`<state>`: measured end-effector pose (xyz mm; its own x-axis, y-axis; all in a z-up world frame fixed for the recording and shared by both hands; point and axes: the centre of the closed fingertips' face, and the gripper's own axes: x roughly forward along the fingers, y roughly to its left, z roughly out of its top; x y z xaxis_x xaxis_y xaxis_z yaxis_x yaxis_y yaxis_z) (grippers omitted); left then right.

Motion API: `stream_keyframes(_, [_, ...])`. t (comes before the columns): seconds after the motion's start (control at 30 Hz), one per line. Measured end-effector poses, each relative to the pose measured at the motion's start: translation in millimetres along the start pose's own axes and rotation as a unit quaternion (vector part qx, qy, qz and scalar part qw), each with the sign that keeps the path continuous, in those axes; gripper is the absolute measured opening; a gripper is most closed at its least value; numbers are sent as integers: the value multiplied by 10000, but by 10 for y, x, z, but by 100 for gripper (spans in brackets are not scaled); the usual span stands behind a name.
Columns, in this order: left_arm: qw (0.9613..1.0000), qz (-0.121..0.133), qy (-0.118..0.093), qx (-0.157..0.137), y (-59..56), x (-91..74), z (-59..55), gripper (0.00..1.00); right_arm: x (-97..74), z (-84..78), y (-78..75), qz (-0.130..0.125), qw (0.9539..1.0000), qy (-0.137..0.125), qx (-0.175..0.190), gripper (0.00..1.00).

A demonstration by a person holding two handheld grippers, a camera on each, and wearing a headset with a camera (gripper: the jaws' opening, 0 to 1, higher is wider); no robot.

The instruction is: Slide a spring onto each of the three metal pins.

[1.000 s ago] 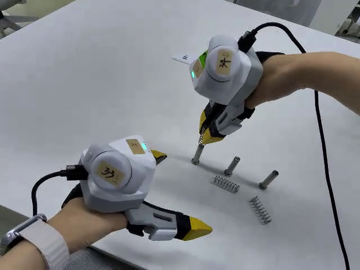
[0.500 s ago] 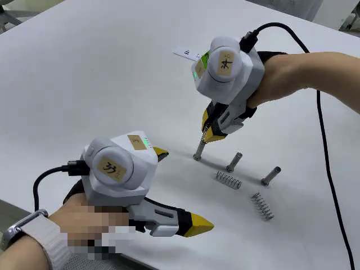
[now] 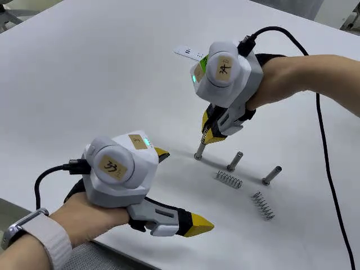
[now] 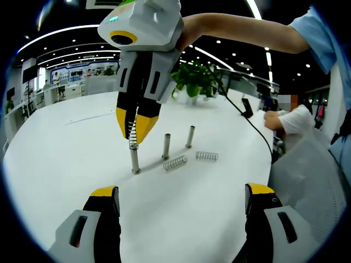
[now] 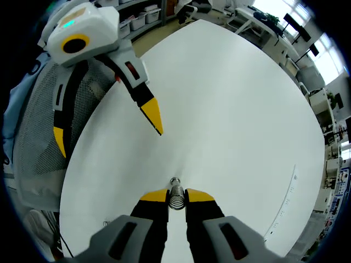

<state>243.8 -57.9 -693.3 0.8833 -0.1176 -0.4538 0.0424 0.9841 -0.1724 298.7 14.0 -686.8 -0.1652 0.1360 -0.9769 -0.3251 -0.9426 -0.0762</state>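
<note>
Right tool [image 3: 208, 137], clamped on a spring [image 5: 176, 196], is still easing it onto the mid-frame pin [image 4: 134, 160]; left tool [image 3: 183, 190] is idling, jaws apart.

A white table [image 3: 101, 73] carries three upright pins [image 3: 234, 161], two loose springs [image 3: 229, 179] lying near them, and a paper strip [image 3: 188, 53].
</note>
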Motion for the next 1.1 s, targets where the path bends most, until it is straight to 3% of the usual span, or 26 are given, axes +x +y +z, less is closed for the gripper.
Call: stream_keyframes(1.1, [9998, -119, 136, -21, -34, 17, -73, 96, 430, -89, -5, -51, 9998, 157, 72, 13])
